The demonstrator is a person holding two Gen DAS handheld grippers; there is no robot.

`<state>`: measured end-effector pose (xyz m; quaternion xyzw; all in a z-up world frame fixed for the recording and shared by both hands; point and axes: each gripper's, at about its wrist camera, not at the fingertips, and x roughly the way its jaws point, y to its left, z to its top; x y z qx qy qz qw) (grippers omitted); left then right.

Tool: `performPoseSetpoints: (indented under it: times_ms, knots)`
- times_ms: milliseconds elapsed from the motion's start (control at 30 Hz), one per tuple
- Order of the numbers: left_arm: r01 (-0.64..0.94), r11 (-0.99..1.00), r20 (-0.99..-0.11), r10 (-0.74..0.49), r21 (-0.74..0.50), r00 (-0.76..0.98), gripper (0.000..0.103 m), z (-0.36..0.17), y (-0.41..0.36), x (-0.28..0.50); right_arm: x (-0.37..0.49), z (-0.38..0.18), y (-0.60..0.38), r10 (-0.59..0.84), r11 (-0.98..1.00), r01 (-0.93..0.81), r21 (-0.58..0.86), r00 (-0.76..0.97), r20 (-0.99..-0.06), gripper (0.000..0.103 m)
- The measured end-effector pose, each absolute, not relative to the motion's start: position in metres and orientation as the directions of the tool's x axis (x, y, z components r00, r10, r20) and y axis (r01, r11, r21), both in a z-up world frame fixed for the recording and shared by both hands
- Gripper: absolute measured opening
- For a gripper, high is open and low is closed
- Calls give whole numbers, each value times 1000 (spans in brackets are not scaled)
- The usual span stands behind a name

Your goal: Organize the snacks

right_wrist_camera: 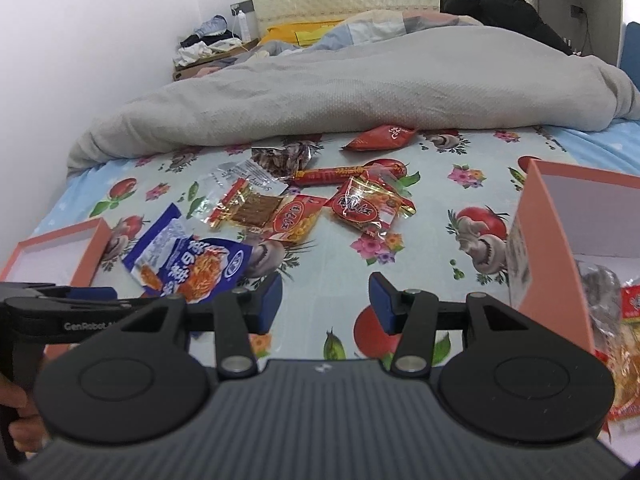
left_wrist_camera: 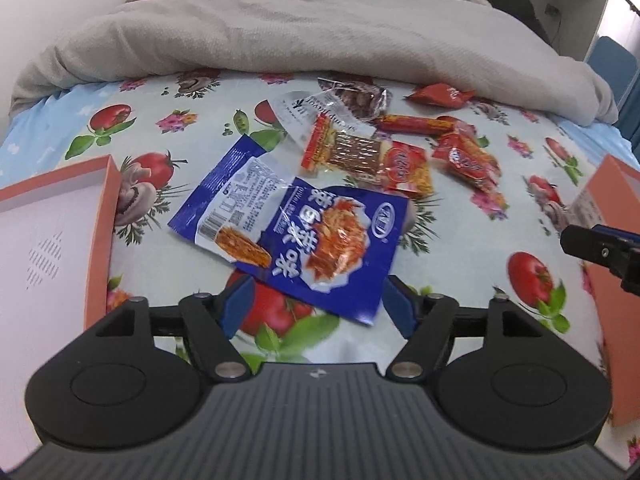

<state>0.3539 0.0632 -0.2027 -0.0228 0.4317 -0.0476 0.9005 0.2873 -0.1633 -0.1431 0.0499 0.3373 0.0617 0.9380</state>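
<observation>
A blue snack packet (left_wrist_camera: 320,236) lies on the fruit-print cloth, its near corner between the open jaws of my left gripper (left_wrist_camera: 320,304); I cannot tell if the pads touch it. It also shows in the right wrist view (right_wrist_camera: 196,264). Behind it lie several red and clear snack packets (left_wrist_camera: 396,160), also seen from the right (right_wrist_camera: 352,200). My right gripper (right_wrist_camera: 326,300) is open and empty above the cloth, beside the orange box (right_wrist_camera: 536,216) on the right, which holds several snacks (right_wrist_camera: 624,320).
An orange box with a white inside (left_wrist_camera: 100,216) stands at the left, also in the right wrist view (right_wrist_camera: 80,240). A grey duvet (left_wrist_camera: 320,36) is heaped across the bed behind the snacks. The left gripper's side (right_wrist_camera: 80,308) shows at lower left.
</observation>
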Motion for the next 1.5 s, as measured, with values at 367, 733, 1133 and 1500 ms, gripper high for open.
performPoseSetpoints:
  times_ms: [367, 733, 1133, 1500]
  knots:
    - [62, 998, -801, -57, -24, 596, 86, -227, 76, 414, 358, -173, -161, 123, 991, -52, 126, 741, -660, 80]
    - [184, 967, -746, 7, 174, 666, 94, -247, 57, 435, 425, -194, -170, 10, 989, 89, 117, 753, -658, 80]
    - [191, 980, -772, -83, 51, 631, 103, -262, 66, 451, 463, -221, -180, 48, 982, 94, 163, 713, -700, 80]
    - [178, 984, -785, -99, 14, 611, 103, -266, 66, 450, 461, -230, -164, 16, 999, 14, 38, 725, -689, 78]
